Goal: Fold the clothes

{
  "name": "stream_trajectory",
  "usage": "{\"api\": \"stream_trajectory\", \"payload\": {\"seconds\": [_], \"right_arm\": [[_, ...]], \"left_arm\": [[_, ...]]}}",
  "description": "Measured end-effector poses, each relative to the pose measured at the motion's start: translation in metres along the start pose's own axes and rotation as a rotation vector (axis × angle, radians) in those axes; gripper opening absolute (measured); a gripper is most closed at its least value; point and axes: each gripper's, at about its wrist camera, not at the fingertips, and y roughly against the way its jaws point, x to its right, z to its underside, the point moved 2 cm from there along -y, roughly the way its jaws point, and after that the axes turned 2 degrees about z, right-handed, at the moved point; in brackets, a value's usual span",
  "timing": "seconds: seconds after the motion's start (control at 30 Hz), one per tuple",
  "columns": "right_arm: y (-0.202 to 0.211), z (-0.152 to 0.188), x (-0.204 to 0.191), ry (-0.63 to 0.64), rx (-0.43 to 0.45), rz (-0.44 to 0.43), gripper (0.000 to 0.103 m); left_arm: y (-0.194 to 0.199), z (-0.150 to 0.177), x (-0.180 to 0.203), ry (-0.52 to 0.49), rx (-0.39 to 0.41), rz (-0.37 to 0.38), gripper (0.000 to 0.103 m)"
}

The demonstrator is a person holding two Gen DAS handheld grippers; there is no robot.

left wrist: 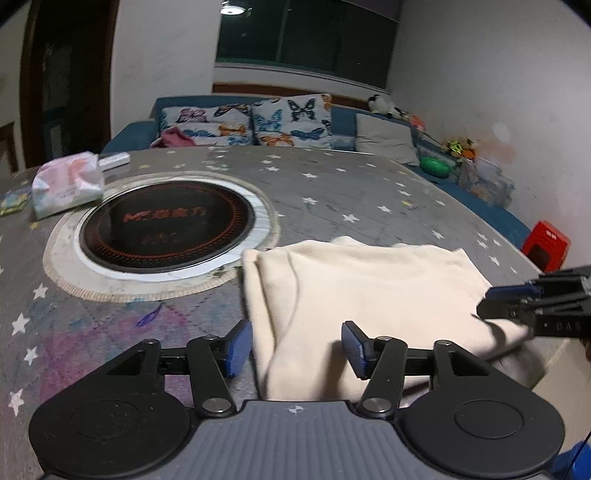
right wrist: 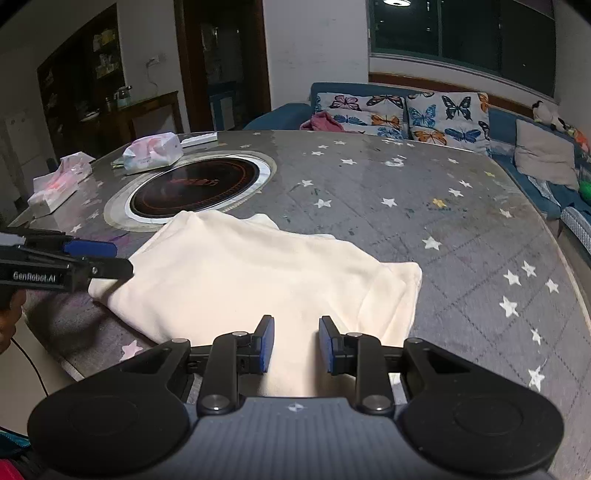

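Presently noted: left gripper (left wrist: 297, 349) parted wide over near edge of cream garment (left wrist: 369, 295), gripping nothing; right gripper (right wrist: 295, 343) likewise parted, narrower, empty, above garment's near edge. Garment lying folded on star-patterned tablecloth (right wrist: 406, 192), just beside round cooktop (left wrist: 168, 225).

You're facing a blue sofa (right wrist: 509, 122) with butterfly cushions (right wrist: 447, 114) beneath a dark window (right wrist: 461, 37) in white walls (left wrist: 491, 74). A ceiling lamp (left wrist: 232, 9) reflects in the glass, and a dark wooden doorway (right wrist: 221, 62) stands to your left.
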Motion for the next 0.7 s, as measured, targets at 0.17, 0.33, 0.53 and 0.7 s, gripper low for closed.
{"api": "stream_trajectory", "payload": {"seconds": [0.17, 0.33, 0.53, 0.7], "right_arm": [[0.001, -0.005, -0.006, 0.024, 0.008, -0.002, 0.034], [0.003, -0.01, -0.014, 0.055, 0.02, -0.009, 0.041], [0.005, -0.014, -0.026, 0.1, 0.026, -0.024, 0.045], [0.004, -0.016, -0.039, 0.15, 0.019, -0.047, 0.047]], "left_arm": [[0.002, -0.002, -0.007, 0.024, 0.003, -0.028, 0.069], [0.002, -0.005, -0.013, 0.044, 0.003, -0.048, 0.078], [0.004, -0.007, -0.019, 0.058, 0.012, -0.066, 0.084], [0.005, -0.008, -0.029, 0.084, -0.001, -0.08, 0.086]]}}
